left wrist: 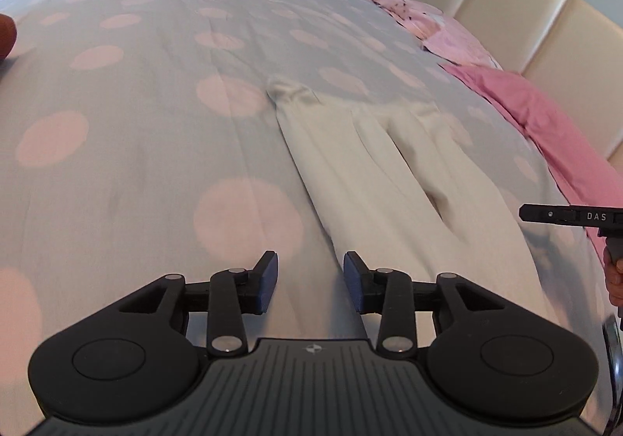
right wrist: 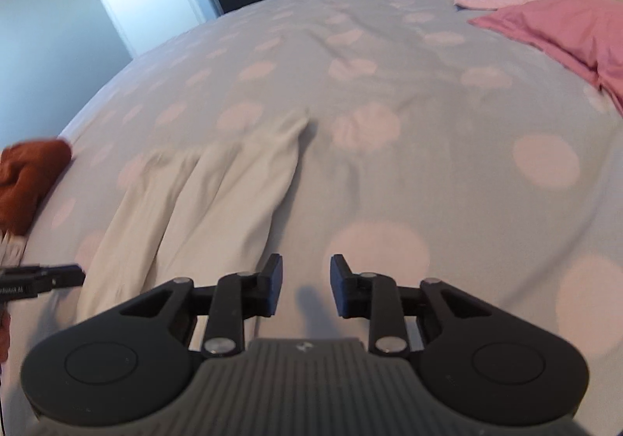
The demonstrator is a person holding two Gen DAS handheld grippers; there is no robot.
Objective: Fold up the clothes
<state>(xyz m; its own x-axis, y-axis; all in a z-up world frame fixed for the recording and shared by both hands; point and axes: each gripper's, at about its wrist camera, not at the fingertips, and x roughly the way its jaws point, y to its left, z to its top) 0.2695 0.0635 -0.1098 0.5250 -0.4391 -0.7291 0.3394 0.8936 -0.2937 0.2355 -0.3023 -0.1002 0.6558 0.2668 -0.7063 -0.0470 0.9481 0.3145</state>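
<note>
Both the left gripper [left wrist: 310, 282] and right gripper [right wrist: 306, 286] hover with jaws narrowly apart, holding nothing. For a neat fold, each should pinch a near corner of the cream-white cloth garment [left wrist: 373, 171] flat on the grey, pink-dotted bed cover [left wrist: 155, 105], then lift evenly.

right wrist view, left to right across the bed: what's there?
Rust cloth → cream trousers → right tool, jaws apart, nothing between them → pink pillow.
</note>
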